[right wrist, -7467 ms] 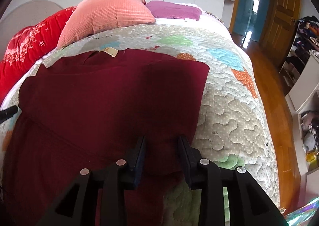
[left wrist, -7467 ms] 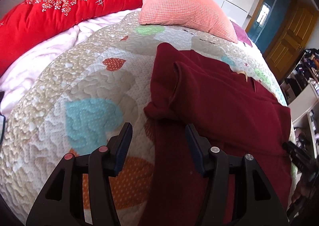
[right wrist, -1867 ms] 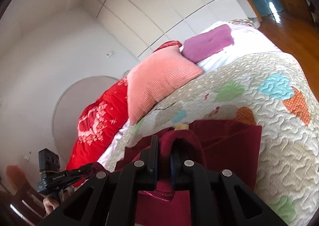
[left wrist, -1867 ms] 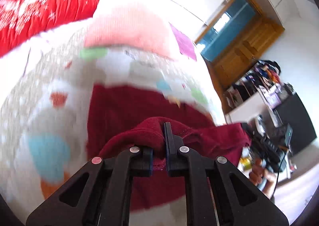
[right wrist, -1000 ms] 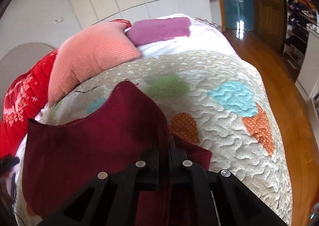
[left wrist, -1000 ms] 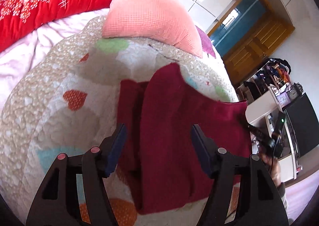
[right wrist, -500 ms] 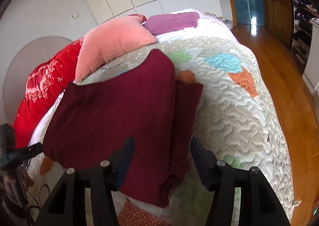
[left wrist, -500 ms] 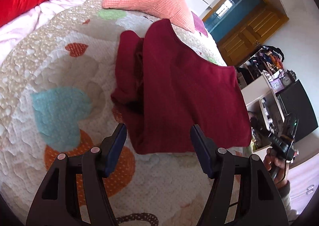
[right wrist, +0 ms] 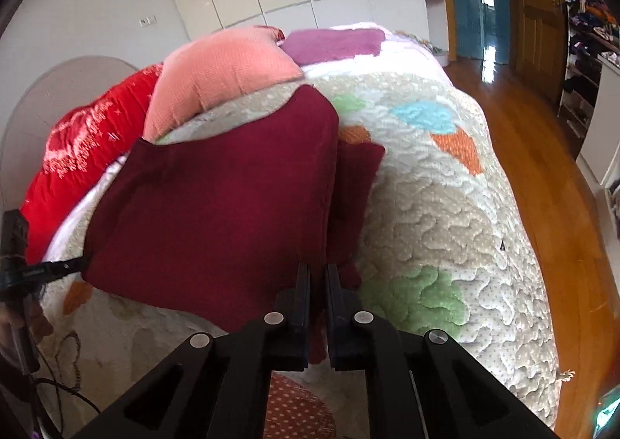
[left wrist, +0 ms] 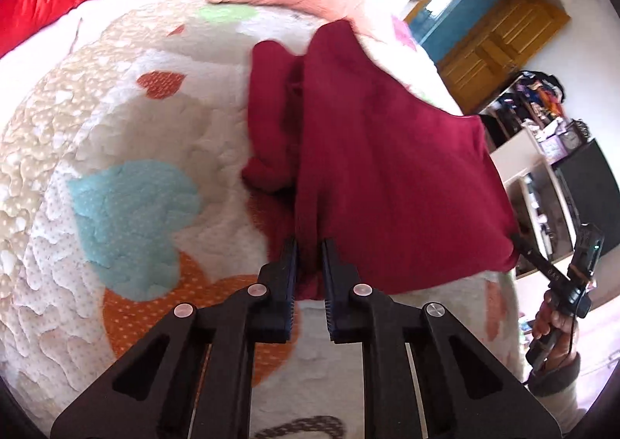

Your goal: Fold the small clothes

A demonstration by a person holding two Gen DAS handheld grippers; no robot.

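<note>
I am in the middle of folding the dark red top (left wrist: 387, 152). It lies on the quilt (left wrist: 116, 152), right in front of both my tools, already folded into a short, wide shape with a bit of cloth sticking out at each side.

My left gripper (left wrist: 309, 258) is pressed together and pinches the near corner of the top on its side. My right gripper (right wrist: 317, 284) is pressed together too and pinches the near corner on the other side. I can see red cloth squeezed between the pads of each one.

I think the next fold is about to start. I should lift both corners together, carry them away from me toward the pink pillow (right wrist: 221, 70), and lay them down evenly so the edges match.
</note>
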